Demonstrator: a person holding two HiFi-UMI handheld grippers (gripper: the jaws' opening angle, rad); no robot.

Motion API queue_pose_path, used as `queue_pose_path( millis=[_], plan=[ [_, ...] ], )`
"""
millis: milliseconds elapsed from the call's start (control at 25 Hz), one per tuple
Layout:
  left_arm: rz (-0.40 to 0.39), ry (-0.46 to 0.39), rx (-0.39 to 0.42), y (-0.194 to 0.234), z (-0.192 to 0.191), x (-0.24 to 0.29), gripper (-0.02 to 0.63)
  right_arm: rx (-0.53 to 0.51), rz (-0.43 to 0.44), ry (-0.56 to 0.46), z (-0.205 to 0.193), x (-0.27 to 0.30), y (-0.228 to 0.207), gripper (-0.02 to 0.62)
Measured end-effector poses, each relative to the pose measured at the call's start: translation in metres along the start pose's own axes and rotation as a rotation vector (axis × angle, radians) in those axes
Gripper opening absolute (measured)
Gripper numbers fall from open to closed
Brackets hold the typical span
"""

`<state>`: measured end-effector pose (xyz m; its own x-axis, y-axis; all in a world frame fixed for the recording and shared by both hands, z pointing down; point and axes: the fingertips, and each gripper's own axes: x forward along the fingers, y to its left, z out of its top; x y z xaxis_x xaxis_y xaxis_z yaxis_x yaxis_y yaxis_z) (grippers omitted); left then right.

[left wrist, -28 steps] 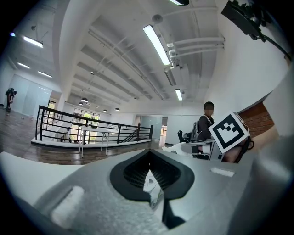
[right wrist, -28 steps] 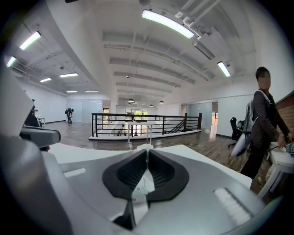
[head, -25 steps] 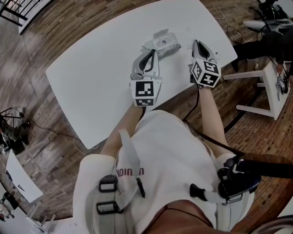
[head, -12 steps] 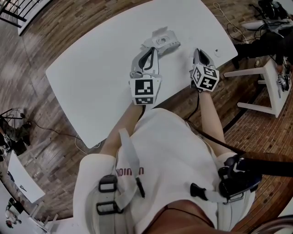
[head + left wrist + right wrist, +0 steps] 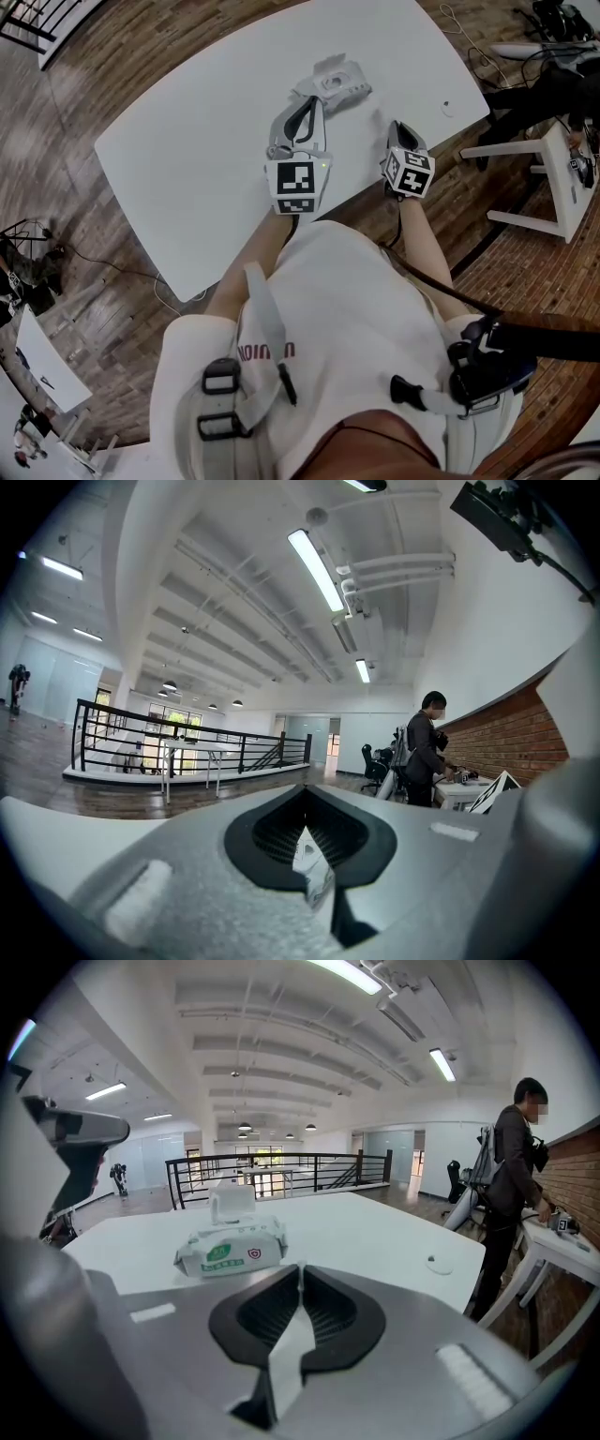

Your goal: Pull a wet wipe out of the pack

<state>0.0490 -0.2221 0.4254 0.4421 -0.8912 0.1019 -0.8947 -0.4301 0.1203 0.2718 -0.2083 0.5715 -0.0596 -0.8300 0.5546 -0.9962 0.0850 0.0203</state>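
Retreat by the right tongs point(image 5: 397, 131): shut, apparently empty, they dropped toward the worktop's point(image 5: 187, 150) lower-right edge, away from the pack point(image 5: 336, 84) at upper centre; the left tongs point(image 5: 306, 105), closed, sat beside it. No wipe drawn yet, seemingly.

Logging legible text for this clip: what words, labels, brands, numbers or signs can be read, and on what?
No text can be read for certain.
wet wipe pack: green label and red shield emblem, print too small to read.
shirt: red lettering, upside down and creased, not reliably readable.
marker cubes: black-and-white square patterns only, no words.
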Motion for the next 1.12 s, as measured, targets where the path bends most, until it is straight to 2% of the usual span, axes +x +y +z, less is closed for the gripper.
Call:
queue_pose_path(
  millis=[360, 560, 720, 760, 920, 1120],
  plan=[
    [0.005, 0.002, -0.002, 0.002, -0.001, -0.002, 0.003, -0.014, 0.023, 0.091, -0.040, 0.005, 0.012, 0.020],
    [0.008, 0.004, -0.004, 0.002, -0.001, -0.003, 0.003, -0.006, 0.066, 0.164, -0.061, 0.009, 0.019, 0.025],
    [0.012, 0.007, -0.005, 0.003, -0.002, -0.003, 0.003, 0.001, 0.101, 0.217, -0.074, 0.010, 0.024, 0.065],
    [0.013, 0.007, -0.005, 0.004, -0.002, -0.003, 0.003, 0.003, 0.111, 0.222, -0.075, 0.009, 0.026, 0.092],
    [0.014, 0.005, -0.009, 0.004, -0.002, -0.003, 0.003, 0.006, 0.145, 0.208, -0.068, 0.003, 0.033, 0.137],
    [0.011, 0.003, -0.011, 0.002, -0.001, -0.002, 0.003, 0.019, 0.133, 0.122, -0.043, -0.011, 0.029, 0.147]
  ],
)
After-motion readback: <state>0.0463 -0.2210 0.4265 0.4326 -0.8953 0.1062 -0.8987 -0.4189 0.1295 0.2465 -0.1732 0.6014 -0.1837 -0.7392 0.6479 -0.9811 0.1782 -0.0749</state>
